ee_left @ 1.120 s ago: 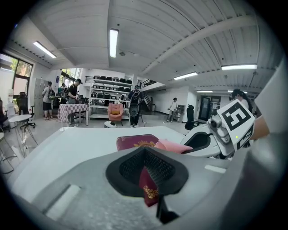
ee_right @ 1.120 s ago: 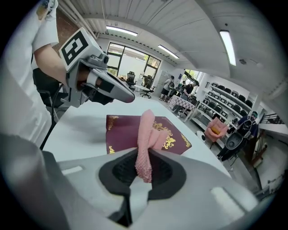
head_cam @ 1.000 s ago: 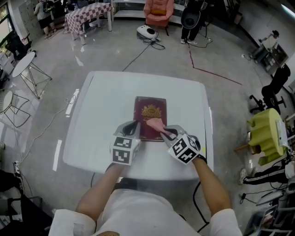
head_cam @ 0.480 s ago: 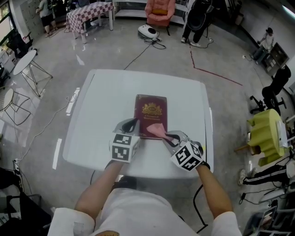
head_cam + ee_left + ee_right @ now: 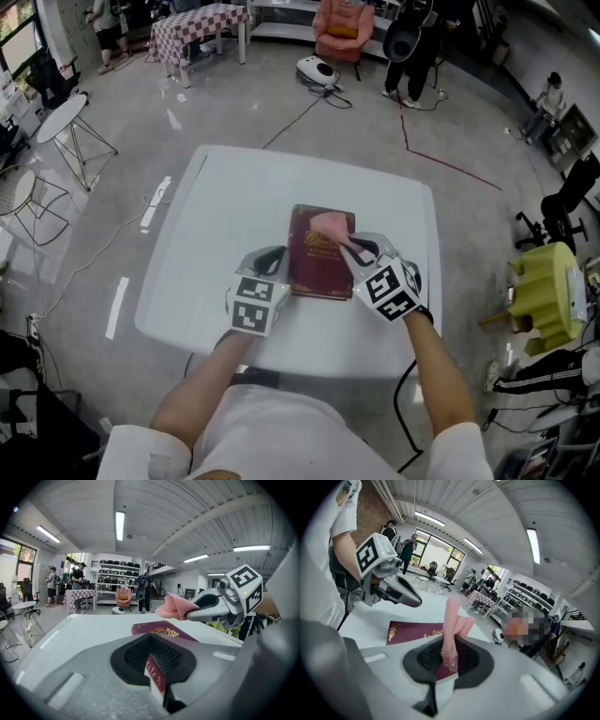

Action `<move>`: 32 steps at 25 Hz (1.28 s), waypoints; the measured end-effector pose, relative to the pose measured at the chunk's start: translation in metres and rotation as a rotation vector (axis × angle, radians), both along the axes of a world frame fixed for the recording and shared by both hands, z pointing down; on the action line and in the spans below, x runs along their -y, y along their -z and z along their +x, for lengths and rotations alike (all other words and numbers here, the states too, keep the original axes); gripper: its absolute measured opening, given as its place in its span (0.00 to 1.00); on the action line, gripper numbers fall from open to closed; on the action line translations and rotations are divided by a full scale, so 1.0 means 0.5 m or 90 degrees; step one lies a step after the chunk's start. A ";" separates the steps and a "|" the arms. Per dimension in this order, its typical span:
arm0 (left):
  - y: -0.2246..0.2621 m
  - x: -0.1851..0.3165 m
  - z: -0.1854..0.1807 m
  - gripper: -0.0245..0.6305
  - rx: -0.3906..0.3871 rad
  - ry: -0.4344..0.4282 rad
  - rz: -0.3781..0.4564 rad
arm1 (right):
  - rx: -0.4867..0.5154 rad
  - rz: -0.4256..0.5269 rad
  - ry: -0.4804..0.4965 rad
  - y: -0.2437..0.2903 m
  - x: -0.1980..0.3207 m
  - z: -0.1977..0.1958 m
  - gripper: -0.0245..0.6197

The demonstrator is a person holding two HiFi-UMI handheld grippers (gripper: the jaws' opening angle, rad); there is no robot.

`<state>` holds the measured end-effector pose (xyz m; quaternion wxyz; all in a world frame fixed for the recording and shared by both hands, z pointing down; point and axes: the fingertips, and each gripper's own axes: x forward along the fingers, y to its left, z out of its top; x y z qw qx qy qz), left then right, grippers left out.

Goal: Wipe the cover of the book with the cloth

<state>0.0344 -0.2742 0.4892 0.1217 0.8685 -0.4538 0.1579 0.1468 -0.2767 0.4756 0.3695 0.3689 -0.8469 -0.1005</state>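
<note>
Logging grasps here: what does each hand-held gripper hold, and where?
The left hand-held gripper clamps the book by its left edge; the right hand-held gripper pinches the pink cloth by one end.

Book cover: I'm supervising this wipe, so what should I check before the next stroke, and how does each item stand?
1. Left gripper shut on the book at its edge: ok.
2. Right gripper shut on the cloth: ok.
3. Cloth over the book's far end: ok.
4. Cloth touching the book: cannot tell.
5. Book wholly on the table: ok.
</note>
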 end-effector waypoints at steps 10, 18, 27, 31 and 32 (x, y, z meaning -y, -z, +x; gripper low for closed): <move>-0.013 0.044 -0.031 0.05 0.001 -0.004 -0.011 | -0.056 -0.019 0.010 -0.064 0.161 -0.067 0.09; -0.018 0.063 -0.051 0.05 -0.003 0.004 -0.022 | -0.074 -0.053 0.002 -0.123 0.195 -0.069 0.09; -0.021 0.049 -0.047 0.05 -0.006 0.014 -0.025 | -0.073 -0.062 0.027 -0.127 0.138 -0.076 0.09; -0.017 0.033 -0.046 0.05 -0.006 0.013 -0.023 | -0.069 -0.065 0.034 -0.126 0.101 -0.080 0.09; -0.017 0.030 -0.047 0.05 -0.005 0.014 -0.022 | -0.069 -0.066 0.036 -0.126 0.092 -0.080 0.09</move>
